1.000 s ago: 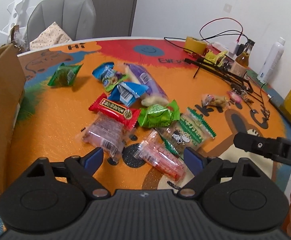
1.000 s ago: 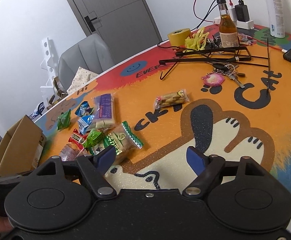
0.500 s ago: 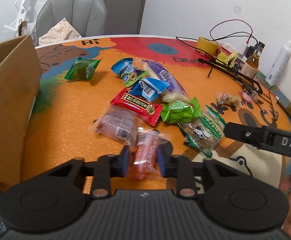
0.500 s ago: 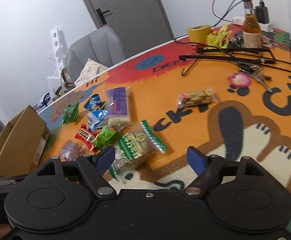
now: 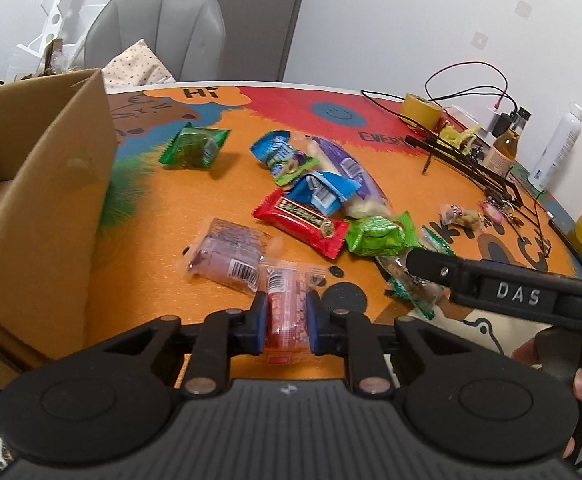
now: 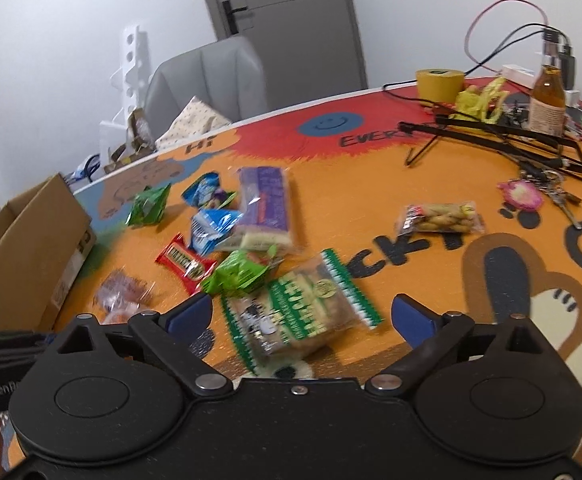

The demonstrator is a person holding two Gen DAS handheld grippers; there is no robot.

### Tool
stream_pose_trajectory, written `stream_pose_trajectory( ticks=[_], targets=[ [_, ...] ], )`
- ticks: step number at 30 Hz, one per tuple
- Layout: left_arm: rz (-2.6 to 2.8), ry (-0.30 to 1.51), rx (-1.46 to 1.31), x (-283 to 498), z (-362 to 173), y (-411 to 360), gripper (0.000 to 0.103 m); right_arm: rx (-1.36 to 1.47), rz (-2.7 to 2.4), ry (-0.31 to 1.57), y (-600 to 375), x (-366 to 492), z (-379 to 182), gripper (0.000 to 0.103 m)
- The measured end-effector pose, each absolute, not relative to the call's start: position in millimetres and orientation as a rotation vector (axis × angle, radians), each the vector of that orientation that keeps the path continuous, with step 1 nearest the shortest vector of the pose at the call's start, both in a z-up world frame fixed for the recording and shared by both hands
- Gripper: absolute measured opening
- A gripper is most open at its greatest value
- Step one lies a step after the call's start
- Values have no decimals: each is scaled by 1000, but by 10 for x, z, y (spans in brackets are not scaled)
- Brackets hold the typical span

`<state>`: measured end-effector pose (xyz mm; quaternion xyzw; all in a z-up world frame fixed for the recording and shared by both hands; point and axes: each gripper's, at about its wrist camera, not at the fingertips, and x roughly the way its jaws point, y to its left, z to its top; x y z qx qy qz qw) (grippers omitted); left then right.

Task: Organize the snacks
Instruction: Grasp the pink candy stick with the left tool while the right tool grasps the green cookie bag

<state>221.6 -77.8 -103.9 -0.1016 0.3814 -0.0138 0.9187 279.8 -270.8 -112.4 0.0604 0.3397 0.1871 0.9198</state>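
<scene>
My left gripper (image 5: 285, 320) is shut on a clear packet of pink-red candy (image 5: 287, 304), held just above the orange mat. Another clear pinkish packet (image 5: 229, 254) lies just beyond it, then a red bar (image 5: 301, 220), a bright green packet (image 5: 377, 236), blue packets (image 5: 323, 192) and a purple-wrapped pack (image 5: 351, 168). My right gripper (image 6: 303, 316) hangs over a green-and-white cookie pack (image 6: 299, 312); its jaws are opening and stand either side of the pack without touching it. It also shows as a black bar (image 5: 503, 288) in the left wrist view.
An open cardboard box (image 5: 39, 200) stands at the left table edge. A peanut packet (image 6: 439, 218) lies apart on the right. Keys (image 6: 531, 194), a black wire rack (image 6: 491, 136), tape roll (image 6: 439, 82), bottle (image 6: 547, 100) and cables crowd the far right. A grey chair (image 5: 159, 36) stands behind the table.
My left gripper went from open to shut on the pink-red candy packet and drew it toward the box. My right gripper moved left over the cookie pack and its jaws widened.
</scene>
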Motion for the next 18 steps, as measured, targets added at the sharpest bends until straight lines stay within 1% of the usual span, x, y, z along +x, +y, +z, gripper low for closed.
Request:
stream_pose_trajectory(
  ticks=[4, 5, 6, 7, 9, 11, 12, 14, 18],
  targets=[
    [-15, 780, -221, 2184, -1035, -719, 19, 74, 392, 717, -2594, 2789, -1176, 99],
    [-13, 778, -222, 2177, -1032, -709, 19, 59, 383, 720, -2576, 2787, -1191, 92],
    [-10, 776, -224, 2168, -1027, -697, 18, 44, 372, 726, -2564, 2784, -1205, 88],
    [-8, 774, -226, 2155, -1020, -683, 19, 31, 364, 725, -2558, 2772, -1211, 78],
    [-3, 769, -229, 2134, -1006, -655, 18, -5, 358, 717, -2544, 2732, -1203, 73],
    [1, 765, -234, 2118, -994, -626, 18, -15, 362, 715, -2551, 2703, -1193, 64],
    [3, 763, -237, 2108, -987, -613, 18, -17, 361, 714, -2558, 2681, -1189, 63],
    [5, 757, -241, 2088, -973, -594, 18, 3, 368, 715, -2585, 2643, -1181, 59],
    [6, 748, -244, 2046, -939, -570, 18, 49, 374, 722, -2647, 2581, -1149, 57]
  ],
)
